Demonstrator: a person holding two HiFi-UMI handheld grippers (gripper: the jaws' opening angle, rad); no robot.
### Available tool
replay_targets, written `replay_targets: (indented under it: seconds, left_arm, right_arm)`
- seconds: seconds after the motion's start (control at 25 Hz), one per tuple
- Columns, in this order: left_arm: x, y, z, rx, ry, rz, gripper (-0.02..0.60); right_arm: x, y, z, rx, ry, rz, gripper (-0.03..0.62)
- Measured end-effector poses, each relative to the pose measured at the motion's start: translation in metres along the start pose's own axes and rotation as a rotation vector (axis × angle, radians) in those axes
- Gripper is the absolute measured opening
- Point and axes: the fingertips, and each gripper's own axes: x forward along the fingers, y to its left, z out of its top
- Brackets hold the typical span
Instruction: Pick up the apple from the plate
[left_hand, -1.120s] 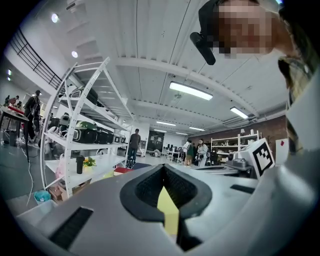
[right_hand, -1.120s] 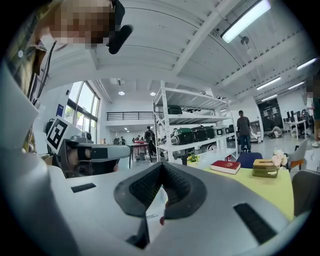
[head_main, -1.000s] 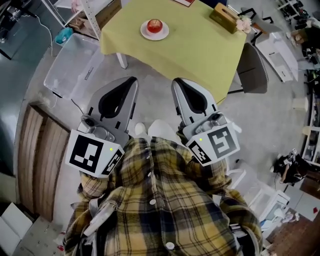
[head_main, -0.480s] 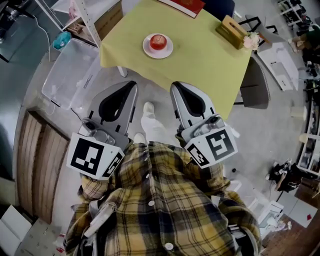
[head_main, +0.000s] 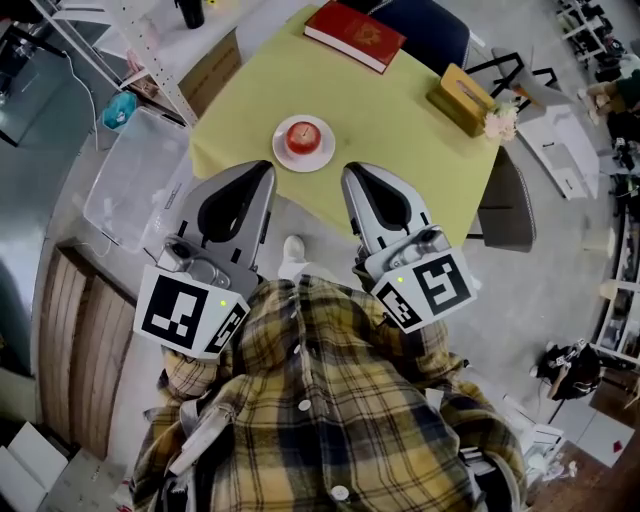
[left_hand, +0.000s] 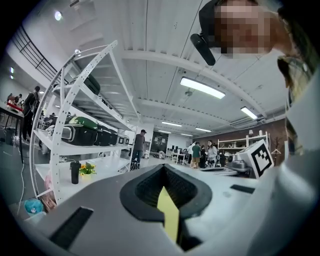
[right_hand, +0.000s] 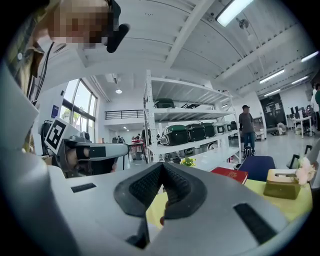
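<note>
While the person's plaid shirt (head_main: 320, 400) fills the bottom of the head view, both tools are held out side by side in front of it, each with its marker cube nearest the body. The left tool (head_main: 267, 168) has its jaws together at the tips, and only the yellow cloth shows through the gap behind them. The right tool (head_main: 348, 170) is likewise closed with nothing gripped. A pale shoe (head_main: 293, 247) shows on the grey floor between the two tools. To the left of them a clear plastic bin (head_main: 130, 170) lies on the floor.

Just past the tool tips begins the counter (head_main: 400, 130), covered in a yellow cloth. Near its closest edge sits a white plate (head_main: 284, 156), and the red apple (head_main: 303, 137) rests upright in the middle of it, untouched, ahead of the tips and between them. Farther across the cloth lies a red book (head_main: 355, 35), and toward the right edge stands a wooden tissue box (head_main: 460, 98). A grey chair (head_main: 510, 185) stands beside the counter on the right.
</note>
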Motion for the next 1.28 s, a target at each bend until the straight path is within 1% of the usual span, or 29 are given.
replay_targets:
  seconds: [0.16, 0.4, 0.56, 0.76, 0.84, 1.08, 1.28]
  left_arm:
    - [0.027, 0.007, 0.002, 0.004, 0.001, 0.002, 0.006]
    - [0.052, 0.031, 0.003, 0.003, 0.002, 0.001, 0.006]
    - [0.07, 0.055, 0.003, -0.003, 0.003, -0.027, 0.006]
    - [0.1, 0.085, 0.007, -0.004, 0.023, -0.118, 0.006]
    - [0.112, 0.099, 0.007, -0.002, 0.042, -0.166, 0.006]
    - [0.147, 0.132, 0.002, 0.008, 0.109, -0.341, 0.006]
    - [0.165, 0.15, -0.004, 0.008, 0.167, -0.518, 0.006]
  right_arm:
    - [0.012, -0.025, 0.002, 0.003, 0.006, 0.003, -0.003]
    - [0.035, -0.044, -0.002, 0.024, 0.014, -0.005, -0.003]
    - [0.059, -0.051, -0.007, 0.028, 0.023, -0.027, -0.003]
    - [0.095, -0.061, -0.005, 0.044, 0.024, -0.094, -0.003]
    - [0.11, -0.065, -0.005, 0.054, 0.026, -0.139, -0.003]
    - [0.15, -0.087, -0.005, 0.089, 0.025, -0.314, -0.003]
    - [0.163, -0.095, -0.008, 0.118, 0.018, -0.502, -0.003]
